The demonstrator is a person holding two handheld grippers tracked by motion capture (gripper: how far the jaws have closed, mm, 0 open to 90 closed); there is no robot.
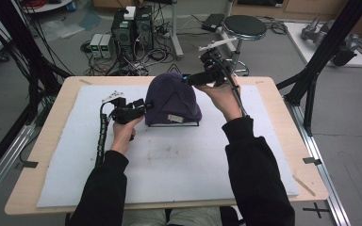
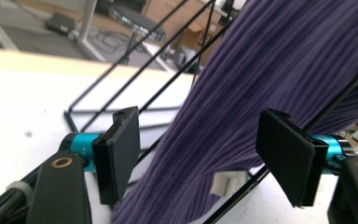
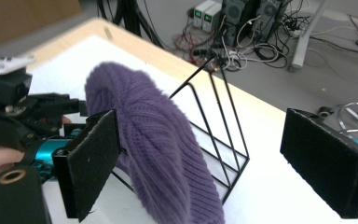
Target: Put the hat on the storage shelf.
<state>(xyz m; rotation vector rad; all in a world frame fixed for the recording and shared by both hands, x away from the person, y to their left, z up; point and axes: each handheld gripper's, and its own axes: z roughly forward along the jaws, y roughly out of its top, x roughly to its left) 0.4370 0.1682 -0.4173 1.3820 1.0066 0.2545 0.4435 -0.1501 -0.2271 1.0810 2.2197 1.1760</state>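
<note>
Evidently the draping step is about finished: the purple hat (image 1: 173, 99) sits over a black wire stand (image 1: 185, 124) near the middle of the white mat (image 1: 169, 169), its knit hanging down one sloped side with a small label at the hem. Both claws are released. The left gripper (image 1: 141, 108) stands at the hat's lower left edge, and in the left gripper view (image 2: 203, 156) its jaws are spread with the hem and a wire of the stand between them, the pads not pressing on either. The right gripper (image 1: 188, 79) is at the crown, and the right gripper view (image 3: 200, 158) shows its jaws wide apart with the hat in front of them, untouched. My judgement is that the next move calls for backing each gripper straight away from the fabric so no pad snags the knit or tips the light stand; if the hat hangs unevenly, a small tug at the hem would come first. Beyond the table's (image 1: 42, 155) far edge stand a round stool (image 1: 244, 26) and a tangle of cables and boxes on the floor, none of them in the way.
</note>
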